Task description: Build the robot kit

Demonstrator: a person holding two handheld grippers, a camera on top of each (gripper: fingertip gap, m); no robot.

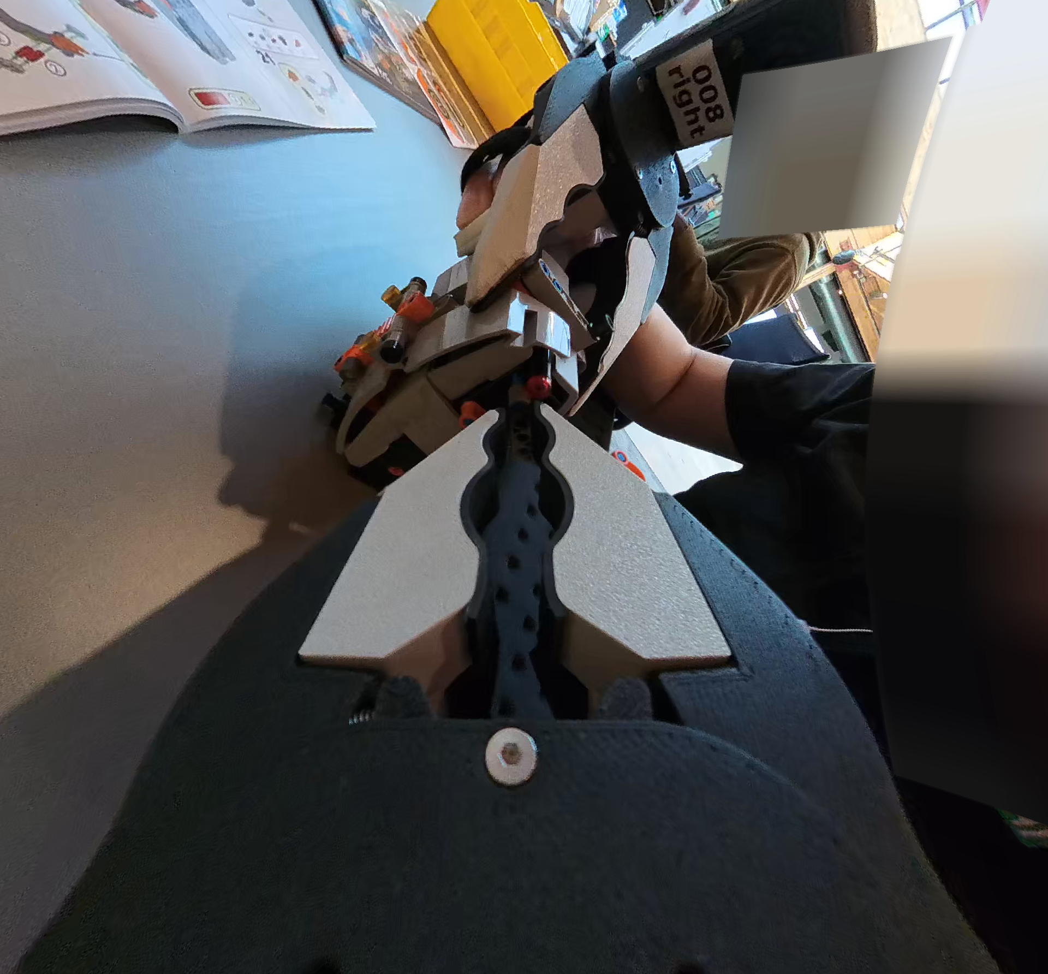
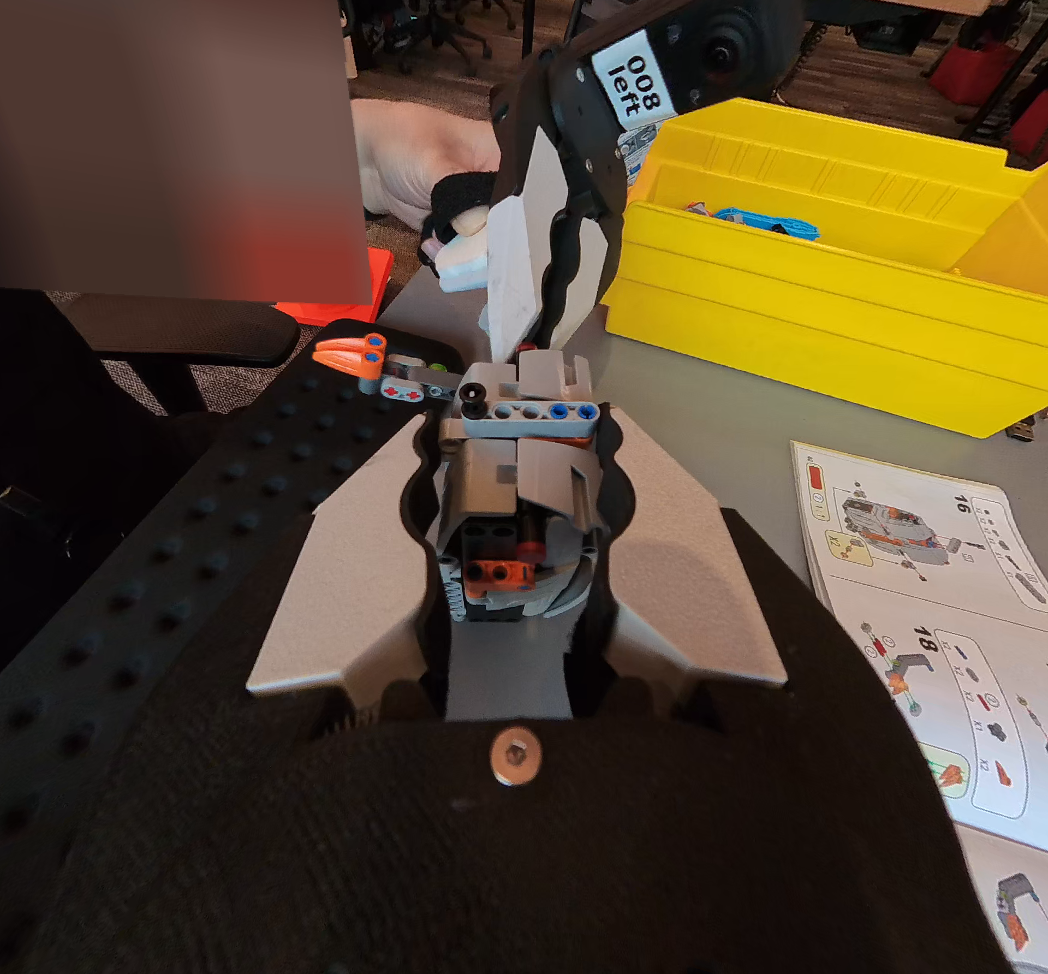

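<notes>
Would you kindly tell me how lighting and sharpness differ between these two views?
Left wrist view: bright daylight, hard shadow on the grey tabletop, strongly tilted and fisheye-bent. Right wrist view: dimmer, even light, grey-and-orange brick model sharp, yellow plastic bin curved by the lens.

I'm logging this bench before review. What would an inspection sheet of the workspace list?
Surface: grey table, bare between items.
Job's things: grey and orange brick model standing on table; open instruction booklet beside it.
Clutter: yellow bin holding blue parts; game box.
Grippers: right gripper fingers closed around model; left gripper shut on a black pin at the model's top.
Cables: nothing seen.
Surroundings: office chairs, desks, windows.
</notes>
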